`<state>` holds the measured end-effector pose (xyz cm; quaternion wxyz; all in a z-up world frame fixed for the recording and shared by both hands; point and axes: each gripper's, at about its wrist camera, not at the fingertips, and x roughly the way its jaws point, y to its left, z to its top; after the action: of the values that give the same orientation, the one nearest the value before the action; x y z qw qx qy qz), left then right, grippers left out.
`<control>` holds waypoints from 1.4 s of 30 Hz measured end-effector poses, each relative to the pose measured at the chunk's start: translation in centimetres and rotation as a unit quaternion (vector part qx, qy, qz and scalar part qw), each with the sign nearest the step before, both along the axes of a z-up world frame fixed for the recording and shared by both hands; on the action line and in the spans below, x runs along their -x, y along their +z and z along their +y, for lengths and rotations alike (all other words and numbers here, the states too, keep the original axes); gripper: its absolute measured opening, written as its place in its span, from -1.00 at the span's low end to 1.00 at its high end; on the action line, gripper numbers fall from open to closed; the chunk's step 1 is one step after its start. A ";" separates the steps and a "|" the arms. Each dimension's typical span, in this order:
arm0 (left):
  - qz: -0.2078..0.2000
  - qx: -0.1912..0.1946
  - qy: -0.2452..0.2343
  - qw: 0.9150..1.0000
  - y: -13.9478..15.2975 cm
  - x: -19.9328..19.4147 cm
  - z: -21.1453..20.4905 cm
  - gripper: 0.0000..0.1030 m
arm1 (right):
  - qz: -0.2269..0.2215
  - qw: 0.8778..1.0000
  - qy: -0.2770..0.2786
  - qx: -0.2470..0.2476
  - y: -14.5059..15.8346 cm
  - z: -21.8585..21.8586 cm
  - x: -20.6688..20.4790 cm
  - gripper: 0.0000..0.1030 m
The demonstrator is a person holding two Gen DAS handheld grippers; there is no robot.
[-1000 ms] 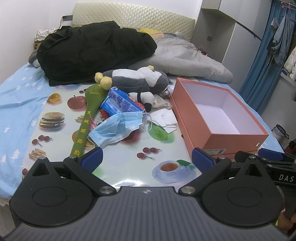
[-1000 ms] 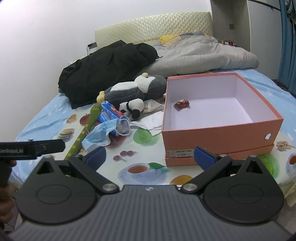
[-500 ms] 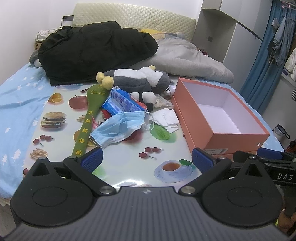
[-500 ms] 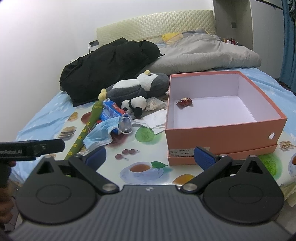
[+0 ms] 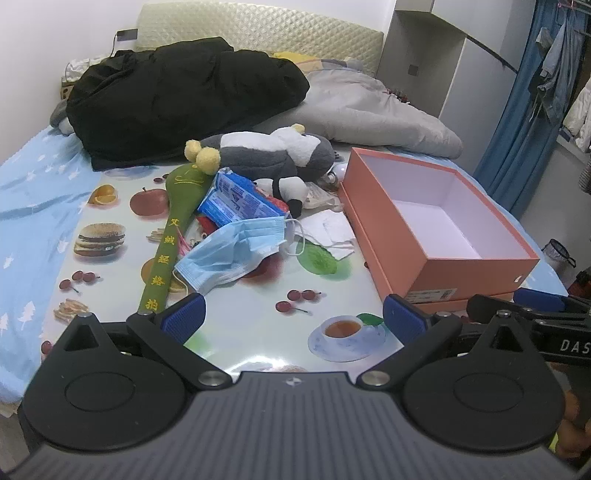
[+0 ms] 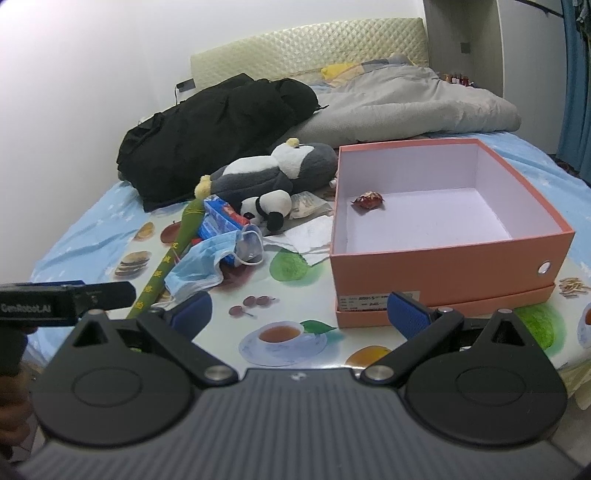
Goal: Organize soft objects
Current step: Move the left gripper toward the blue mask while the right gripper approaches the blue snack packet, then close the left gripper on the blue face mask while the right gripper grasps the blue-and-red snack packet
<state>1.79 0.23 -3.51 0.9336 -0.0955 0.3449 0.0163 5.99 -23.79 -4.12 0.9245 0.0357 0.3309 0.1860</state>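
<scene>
Both grippers, left (image 5: 291,317) and right (image 6: 299,314), wide, gripping nothing; mask (image 5: 232,254) at 11 o'clock, box (image 6: 443,258) at 1.

A bed with a pale quilted beige headboard (image 5: 258,29) stands against a plain white wall (image 6: 92,55). Its light blue sheet printed with white trees (image 5: 26,192) shows at the left edge. To the right stands a tall white wardrobe (image 5: 461,70) — beside it hang long blue curtains (image 5: 517,122). The light is even and cool.
</scene>
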 end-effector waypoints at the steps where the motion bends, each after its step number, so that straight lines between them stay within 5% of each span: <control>1: 0.000 0.000 -0.001 1.000 -0.1 -0.1 0.1 1.00 | 0.001 1.000 0.000 0.000 -0.1 0.1 0.0 1.00; 15: 0.019 -0.031 0.020 0.999 -4.0 -3.2 2.8 1.00 | 0.017 0.999 0.029 0.008 -2.2 2.5 -1.3 0.98; 22: 0.016 -0.009 0.026 0.999 -6.0 -5.2 4.4 0.98 | 0.023 0.998 0.064 0.006 -3.1 4.6 -3.3 0.66; 24: 0.017 -0.017 0.027 0.999 -6.5 -6.1 4.9 0.98 | 0.025 0.998 0.064 0.008 -3.4 5.3 -4.2 0.52; 34: 0.016 -0.033 0.019 0.999 -9.0 -11.0 7.5 0.90 | 0.016 0.998 0.062 -0.005 -4.2 9.3 -10.2 0.53; 42: 0.009 -0.033 0.004 0.999 -10.4 -14.2 9.4 0.88 | 0.011 0.992 0.122 0.005 -4.0 12.7 -17.1 0.53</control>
<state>15.99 9.63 -13.95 0.9329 -0.0662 0.3526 0.0324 23.12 -11.12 -8.12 0.8913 -0.0073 0.3440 0.2954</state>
